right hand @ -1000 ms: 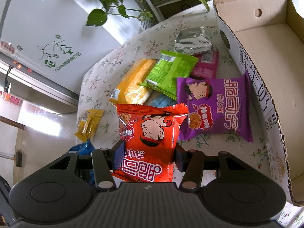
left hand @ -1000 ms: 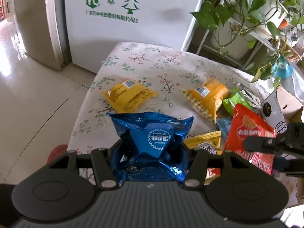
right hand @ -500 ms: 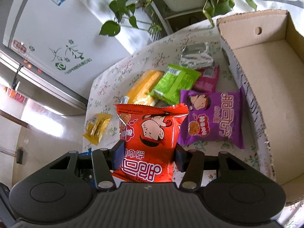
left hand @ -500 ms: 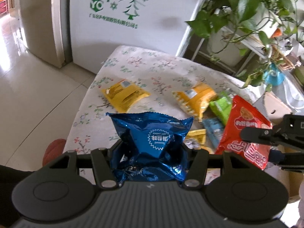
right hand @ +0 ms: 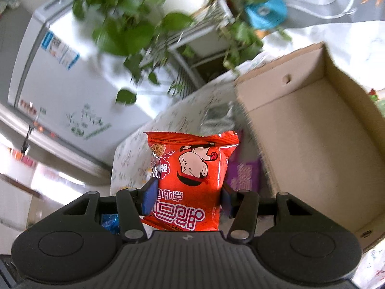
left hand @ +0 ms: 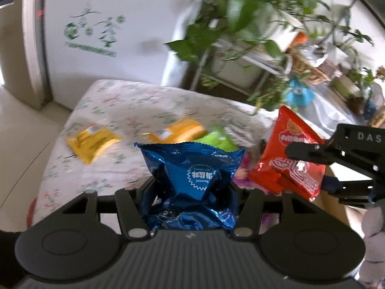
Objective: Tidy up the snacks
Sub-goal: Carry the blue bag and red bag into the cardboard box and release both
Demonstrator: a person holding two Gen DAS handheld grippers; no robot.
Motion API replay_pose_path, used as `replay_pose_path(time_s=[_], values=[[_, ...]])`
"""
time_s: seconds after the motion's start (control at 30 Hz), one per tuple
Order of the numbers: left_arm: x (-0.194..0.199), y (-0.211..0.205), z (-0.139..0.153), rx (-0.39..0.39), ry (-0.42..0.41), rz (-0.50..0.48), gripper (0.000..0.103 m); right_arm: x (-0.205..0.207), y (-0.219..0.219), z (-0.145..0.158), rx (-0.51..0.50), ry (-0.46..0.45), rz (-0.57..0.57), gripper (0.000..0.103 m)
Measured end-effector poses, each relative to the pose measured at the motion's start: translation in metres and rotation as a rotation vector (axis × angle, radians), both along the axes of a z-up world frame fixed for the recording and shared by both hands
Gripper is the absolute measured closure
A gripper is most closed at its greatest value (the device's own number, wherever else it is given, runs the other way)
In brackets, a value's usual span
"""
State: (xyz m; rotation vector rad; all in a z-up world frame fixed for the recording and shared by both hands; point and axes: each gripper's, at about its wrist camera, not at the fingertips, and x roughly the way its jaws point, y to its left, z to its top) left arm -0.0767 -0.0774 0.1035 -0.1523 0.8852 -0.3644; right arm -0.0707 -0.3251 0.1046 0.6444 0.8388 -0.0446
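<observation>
Both packets ride higher above the desk (left hand: 125, 110) than a second ago, and the views have swung up toward the plants and blurred. The left gripper (left hand: 192, 190) has its jaws clenched on a crumpled blue snack packet (left hand: 192, 168), held upright over the flowered cloth. The right gripper (right hand: 186, 193) has its jaws clamped on a red noodle-snack packet (right hand: 191, 168), which has moved from over the loose snacks to just left of the open cardboard box (right hand: 312, 144); in the left wrist view that same red packet now hangs at the right, nearer the blue one than before.

Counted on the desk in the left wrist view: two yellow packets, one (left hand: 92, 142) near the left edge and one (left hand: 178, 130) behind the blue packet, and one green packet (left hand: 216, 139) partly hidden by it. The right wrist view shows one purple packet (right hand: 244, 173) behind the red one, touching the box wall, and one silver packet (right hand: 216, 118) farther back, blurred. One box, nothing visible inside it.

Leafy potted plants (right hand: 134, 24) on a white rack and a white appliance (left hand: 115, 24) with a green tree logo stand beyond the desk. Each held packet blocks the middle of its own camera's view.
</observation>
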Motion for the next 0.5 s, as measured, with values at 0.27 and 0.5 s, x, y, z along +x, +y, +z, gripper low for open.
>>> replay_pose_path(time_s=[0.27,0.5], values=[[-0.009,-0.061,0.015,-0.044,-0.016,-0.125,0.046,-0.024,-0.049,0.019,0.024,-0.070,-0.111,0.043],[-0.019,-0.109,0.016,-0.062,-0.004,-0.220,0.046,-0.044,-0.091,0.019,0.053,-0.075,-0.238,0.044]])
